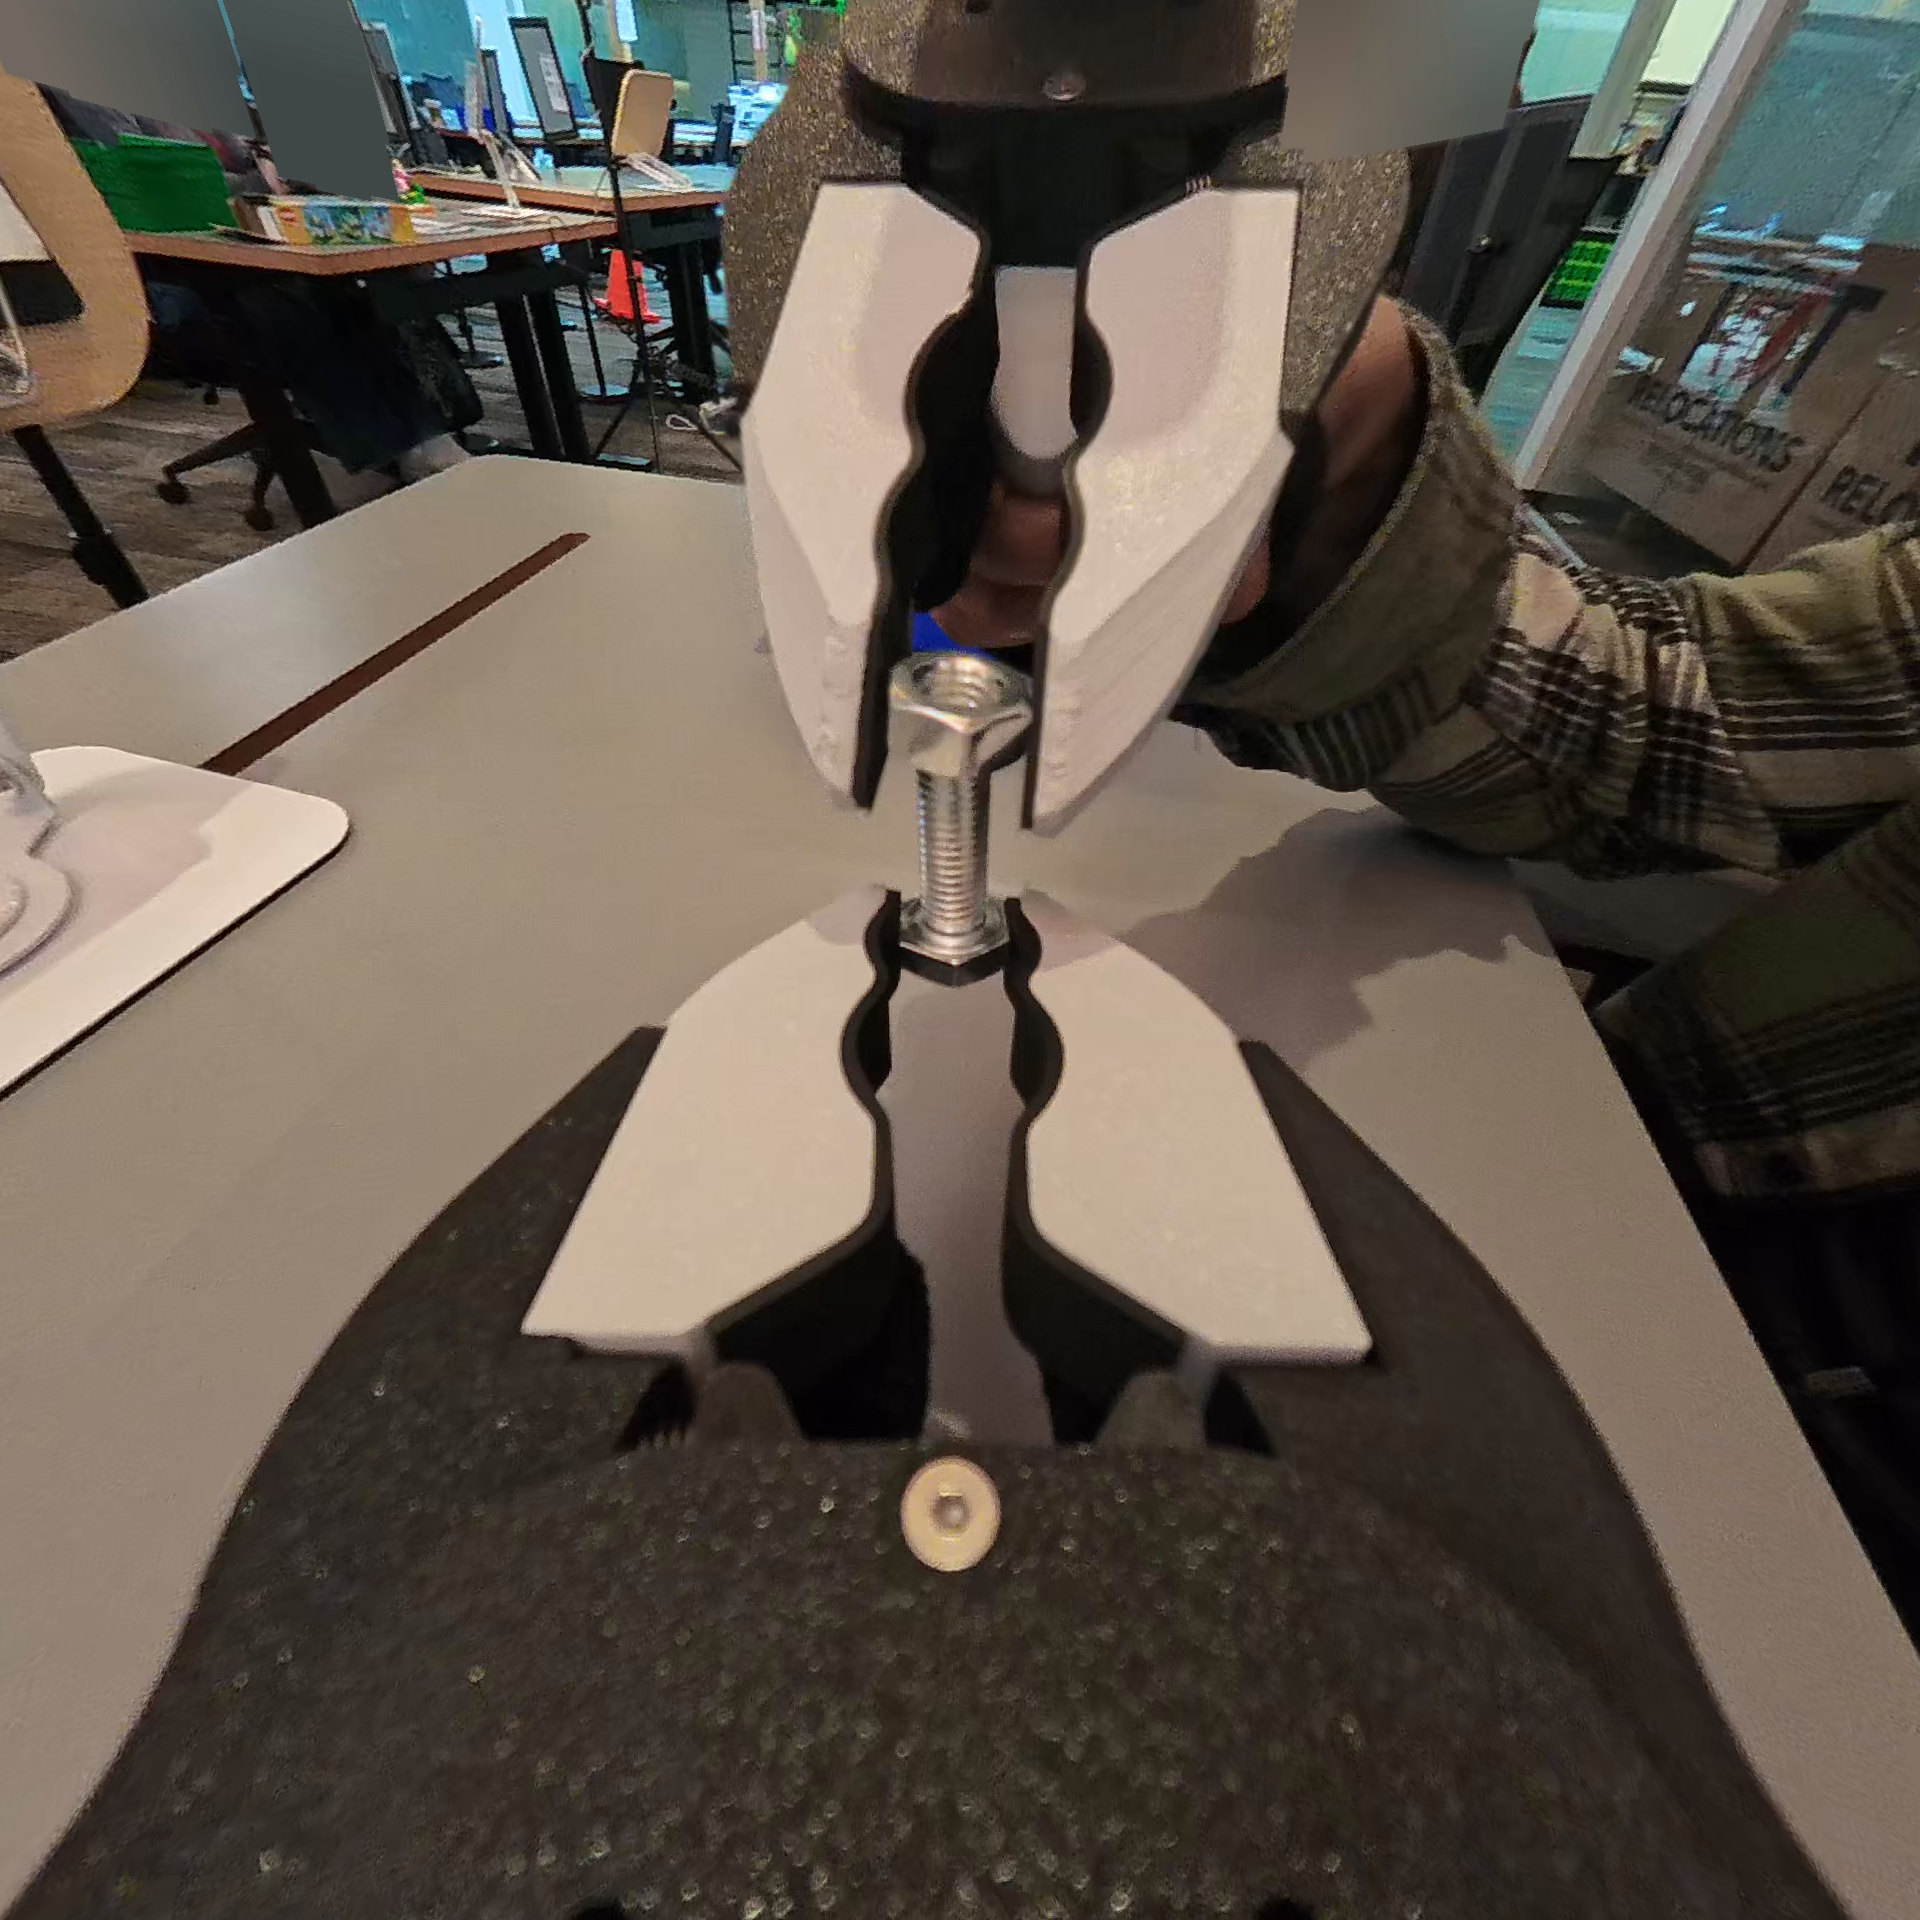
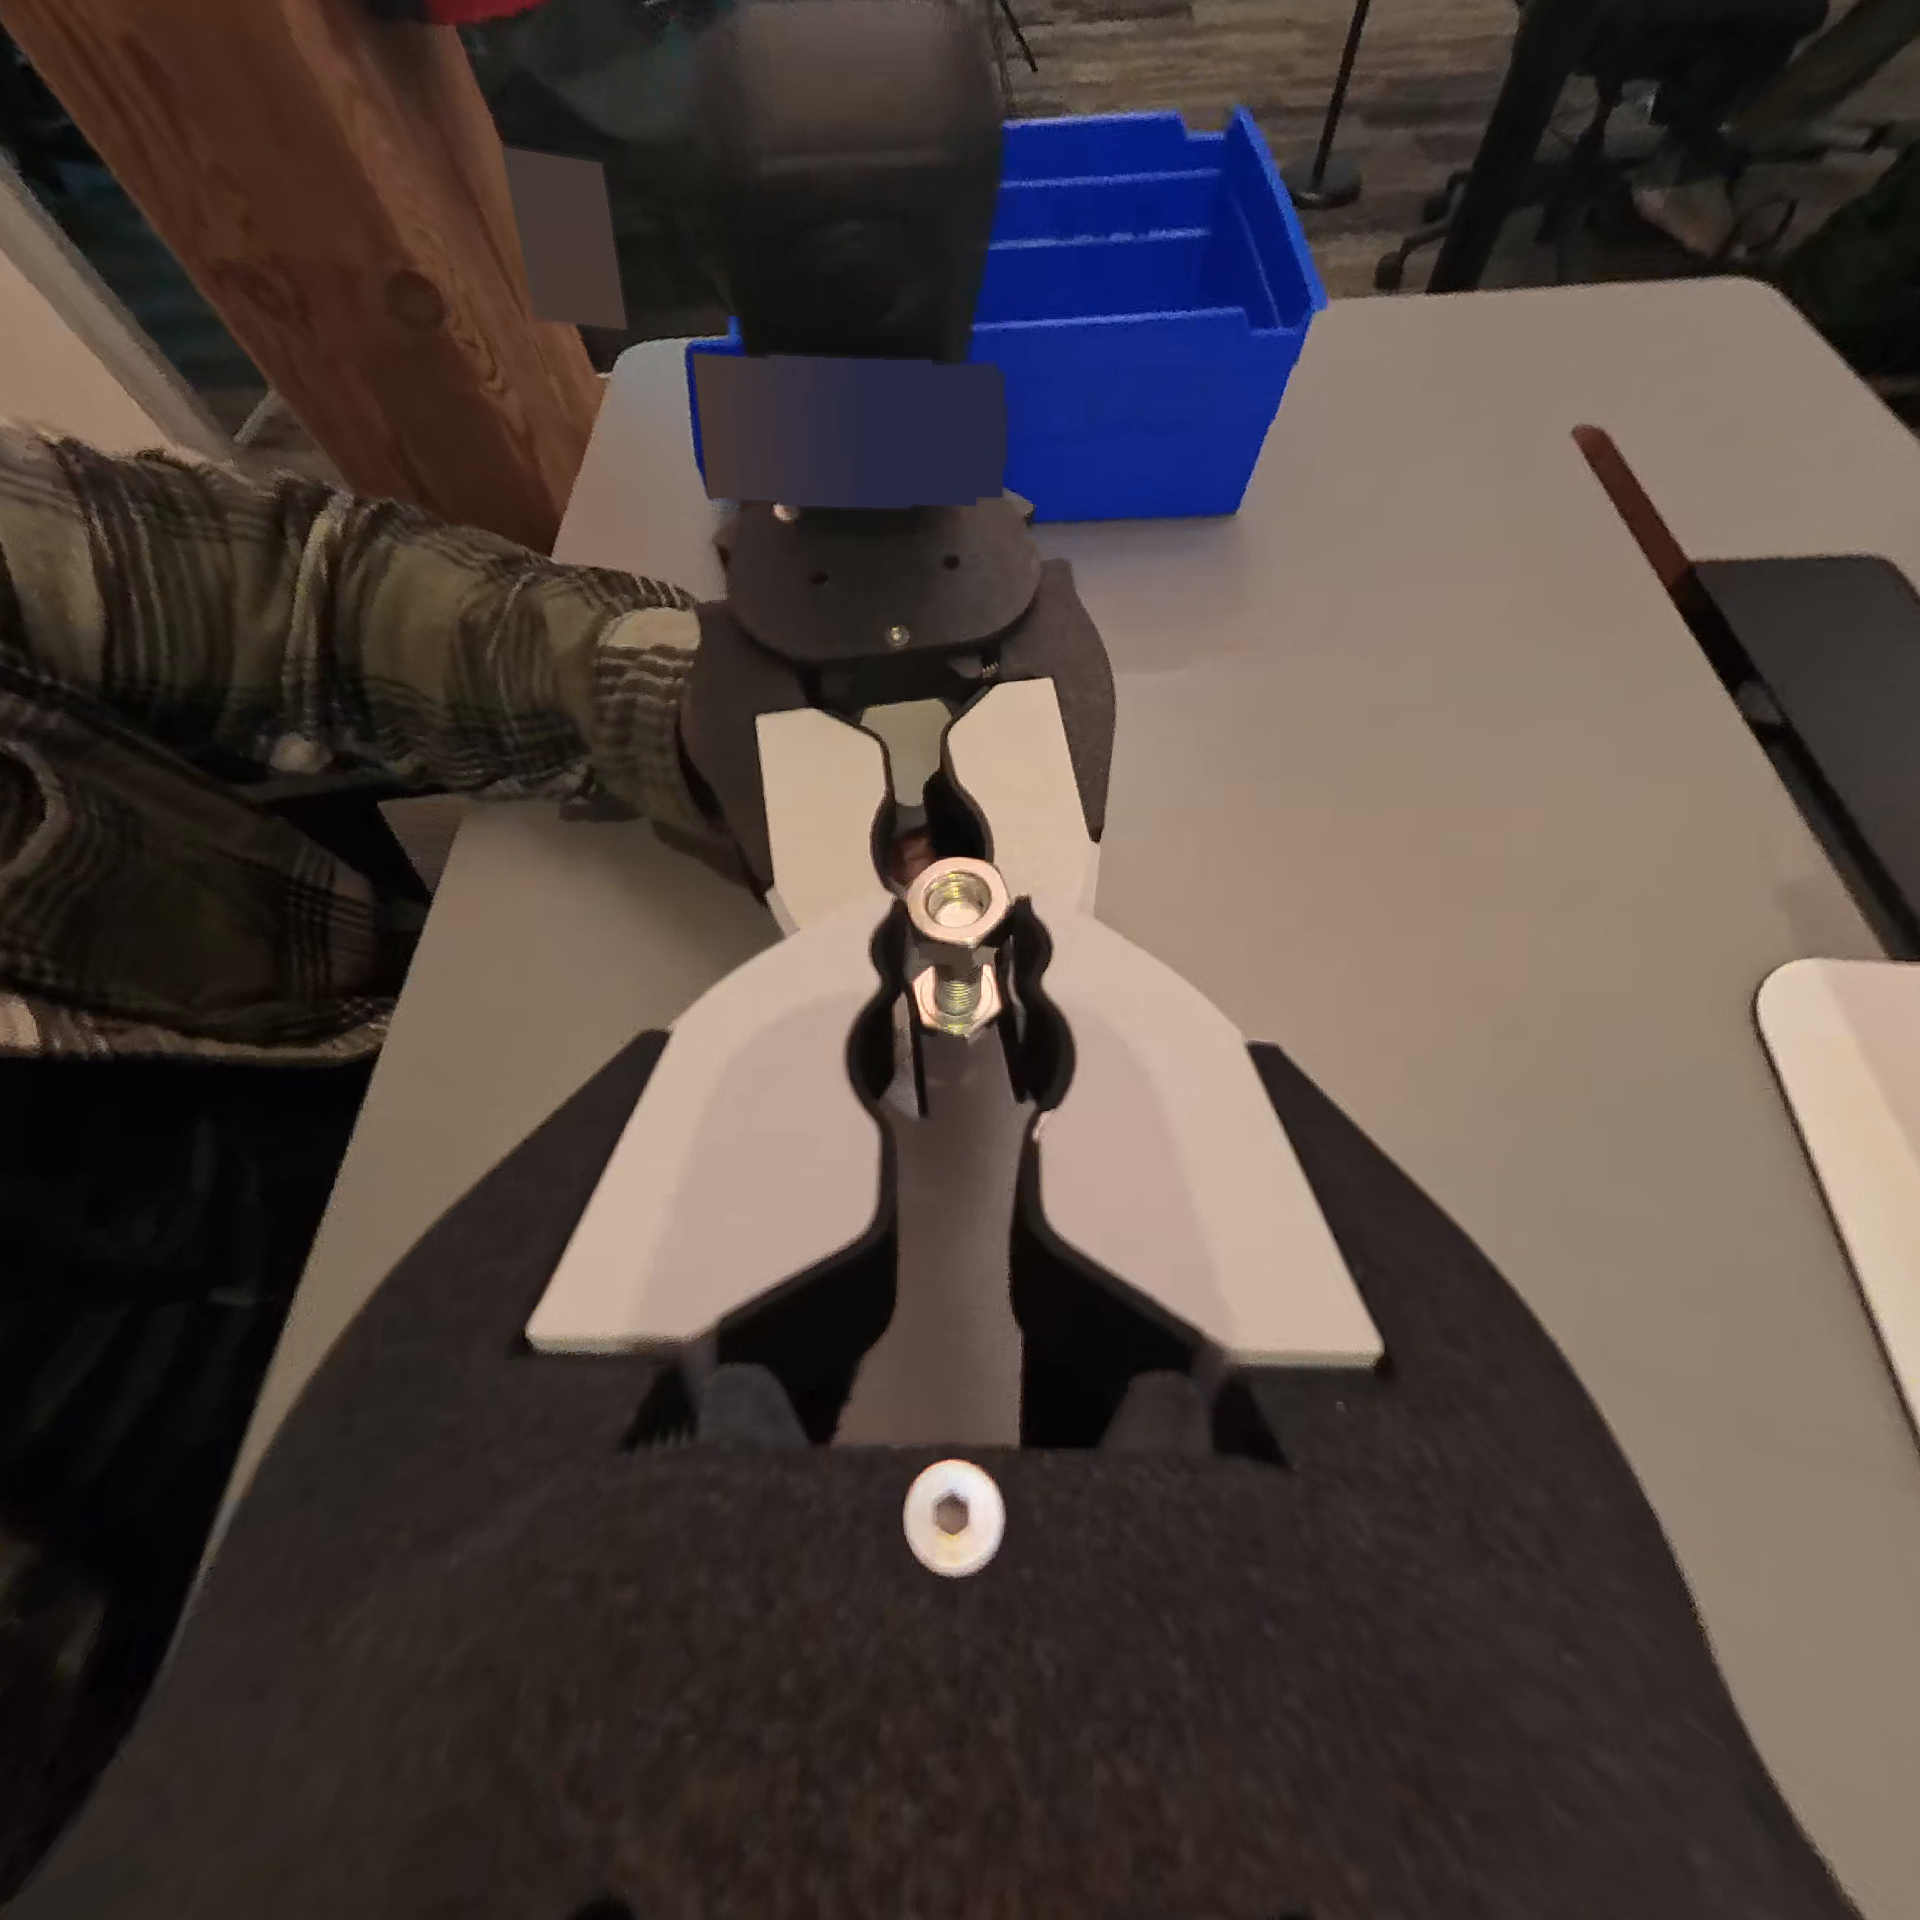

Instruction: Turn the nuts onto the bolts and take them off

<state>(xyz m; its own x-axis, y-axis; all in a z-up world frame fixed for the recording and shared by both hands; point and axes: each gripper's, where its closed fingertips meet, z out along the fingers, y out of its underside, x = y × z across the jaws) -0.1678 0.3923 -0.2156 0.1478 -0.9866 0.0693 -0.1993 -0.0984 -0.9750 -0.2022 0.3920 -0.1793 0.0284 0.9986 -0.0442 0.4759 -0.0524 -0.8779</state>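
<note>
Where pinched by the left hand-held gripper [image 1: 951, 930], bolt [image 1: 951, 842]: hex head between the pressed-in fingertips, shank standing straight ahead of them.
Nut [image 1: 961, 707]: at the far end of the shank, nipped by the right hand-held gripper [image 1: 945, 769], which faces the left one; seemingly on the last threads only.
Risk, dropping: nut likely to fall free if unwound further or if the grip slackens.
Risk, cross-threading: probable if turned on with the two hand-held grippers off-axis.
Risk, slipping: smooth hex flats may spin in the pads; bolt head could twist along.
Worktop [image 1: 520, 935]: grey, beneath both, bare directly below the bolt.
White mat [image 1: 156, 883]: well left of the left hand-held gripper, out of the way.
Plaid sleeve [image 1: 1558, 707]: behind the right one, resting by the worktop edge.
Blue bin [image 2: 1143, 312]: beyond the left one, apart.
Obstruction: nothing between the fingertips except the bolt.
</note>
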